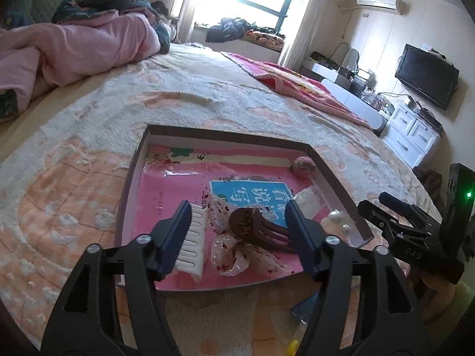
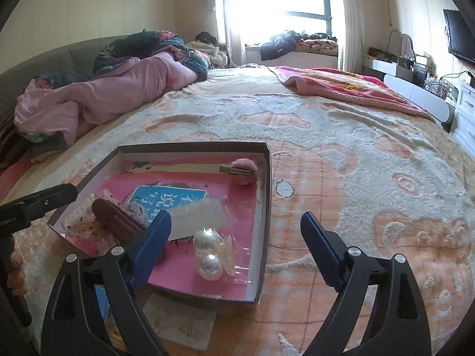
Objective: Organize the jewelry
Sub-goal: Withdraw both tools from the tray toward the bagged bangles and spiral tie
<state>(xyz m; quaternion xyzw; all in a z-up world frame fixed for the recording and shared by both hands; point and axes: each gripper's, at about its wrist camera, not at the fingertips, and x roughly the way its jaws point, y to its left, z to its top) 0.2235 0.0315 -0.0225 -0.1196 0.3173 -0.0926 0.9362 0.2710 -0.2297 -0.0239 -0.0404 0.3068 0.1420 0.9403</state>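
Sorting hair accessories and jewelry into the shallow box on the bed, I judge I'm mid-task, with most pieces already inside it. Taking the box as landmark, left to right: at its left near corner my left gripper hangs over the contents with jaws spread wide, gripping nothing; its left finger sits against a white comb, and between the fingers lie a sheer dotted bow and a brown claw clip. Mid-box there's a clear plastic sleeve over a pink printed liner; a pink fuzzy clip sits at the far right corner, and a pearl clip near the right front wall. My right gripper hovers above the box's right front edge, jaws also spread, empty. Next move, my guess: close the left on the claw clip or bow; they overlap, so I need a clean pinch on one piece only. Box rests on a fuzzy peach-and-cream blanket. Beyond the box: pink quilt heaped far left, bright window straight behind, TV and white drawers far right.
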